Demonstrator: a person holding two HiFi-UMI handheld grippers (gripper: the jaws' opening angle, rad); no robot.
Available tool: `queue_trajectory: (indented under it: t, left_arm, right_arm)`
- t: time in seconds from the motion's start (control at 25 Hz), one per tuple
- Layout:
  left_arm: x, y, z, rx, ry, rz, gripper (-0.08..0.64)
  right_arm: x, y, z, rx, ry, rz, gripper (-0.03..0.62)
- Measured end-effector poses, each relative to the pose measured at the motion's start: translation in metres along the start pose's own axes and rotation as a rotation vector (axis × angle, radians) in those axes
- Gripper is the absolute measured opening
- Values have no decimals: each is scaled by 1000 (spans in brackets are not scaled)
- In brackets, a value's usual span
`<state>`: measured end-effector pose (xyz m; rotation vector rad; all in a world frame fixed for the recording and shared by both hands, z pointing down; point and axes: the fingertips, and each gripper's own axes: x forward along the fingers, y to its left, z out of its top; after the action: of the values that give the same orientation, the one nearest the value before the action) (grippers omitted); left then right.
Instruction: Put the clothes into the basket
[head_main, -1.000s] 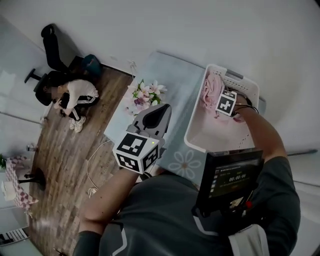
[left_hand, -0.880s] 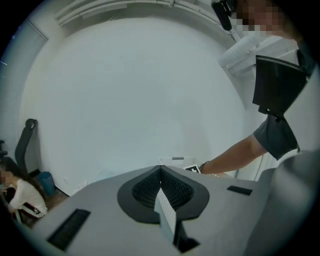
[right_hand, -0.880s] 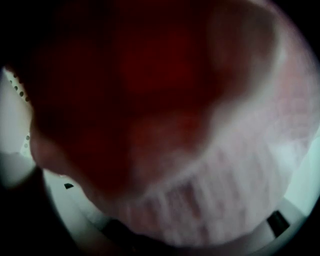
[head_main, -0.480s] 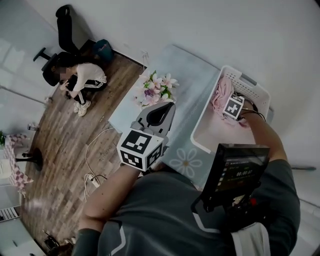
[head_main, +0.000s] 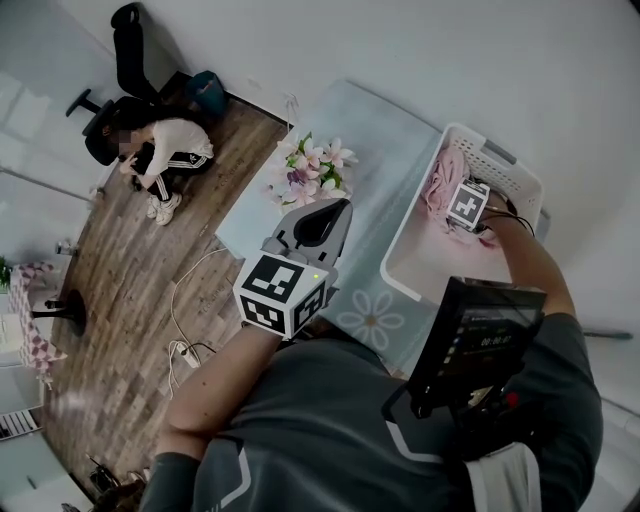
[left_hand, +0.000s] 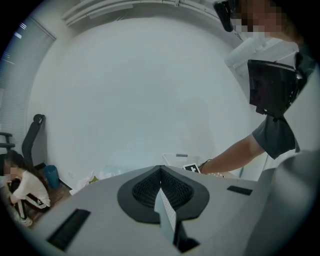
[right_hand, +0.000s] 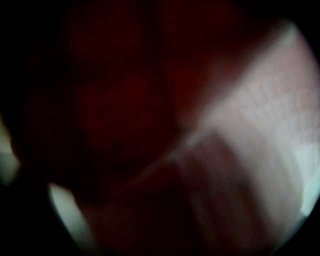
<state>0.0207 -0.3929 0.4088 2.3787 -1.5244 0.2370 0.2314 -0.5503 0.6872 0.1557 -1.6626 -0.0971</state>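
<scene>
At 10 o'clock in the head view a person (head_main: 165, 150) sits on the wood floor. Nearer, at 11 o'clock, a bunch of flowers (head_main: 312, 168) stands on the pale table (head_main: 375, 150).

My left gripper (head_main: 335, 212) hangs near the middle, over the table's near edge, pointing to 1 o'clock. Its jaws are pressed together with nothing between them. It has held that pose over the last second.

At 2 o'clock stands the white basket (head_main: 440, 262). The pink garment (head_main: 443, 183) lies heaped at its 12 o'clock end, already inside. My right gripper (head_main: 462, 205) is down in the basket, touching the garment's 4 o'clock side, just where it was half a second ago. A second ago it sat a shade nearer the middle of the basket. Its own view is smothered in blurred pink and dark red cloth, so I cannot tell how its jaws stand
</scene>
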Motion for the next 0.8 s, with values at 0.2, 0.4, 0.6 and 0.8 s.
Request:
queue_trajectory:
  t: [0.2,0.4,0.6,0.8]
  left_arm:
    - [-6,-2,0,2,3,-4,9]
    - [-13,-8,-1,18,-1,-27,9]
    - [-20,-17,-1,35,-5,-59,9]
    - [-37,-21,11,59,-36,-110,9]
  right_arm:
    - [-2,2,0,8,-3,2,370]
    - [-4,2,0,16,-8,-1,371]
    - [-15,5,-6,39,32,36,411]
    - [-60,14,-1,30,50,-3,411]
